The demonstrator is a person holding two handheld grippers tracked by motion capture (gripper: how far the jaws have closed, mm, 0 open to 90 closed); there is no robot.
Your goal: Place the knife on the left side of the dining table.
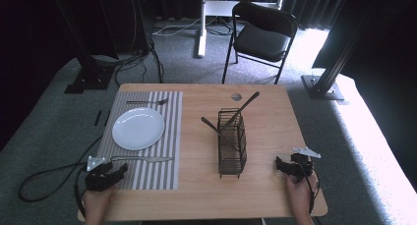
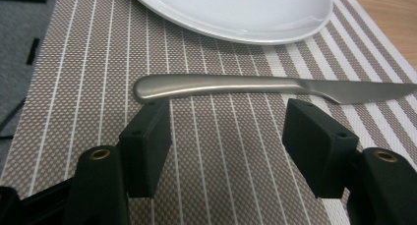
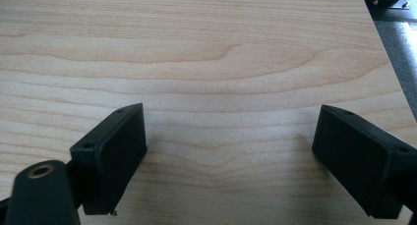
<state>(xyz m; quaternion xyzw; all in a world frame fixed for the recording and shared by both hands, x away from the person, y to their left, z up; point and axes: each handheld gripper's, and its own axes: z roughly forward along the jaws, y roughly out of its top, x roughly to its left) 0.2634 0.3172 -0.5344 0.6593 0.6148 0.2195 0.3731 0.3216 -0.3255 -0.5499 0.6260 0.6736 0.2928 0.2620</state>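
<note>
The left gripper [image 2: 223,136] stands released just short of the knife [image 2: 255,86], which lies free on the striped placemat [image 2: 74,77]; the blade tip is cut off at the frame edge. The right gripper [image 3: 228,158] gapes over bare table [image 3: 206,53]. Beyond the knife, the white plate [image 2: 246,14] is cropped. Farther off, dark utensils [image 1: 244,106] poke from a wire caddy [image 1: 232,144], hard to identify. No writing is legible.

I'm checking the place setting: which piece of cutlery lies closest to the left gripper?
The knife, flat on the striped placemat just ahead of the left gripper. The fork lies beyond the plate.
</note>
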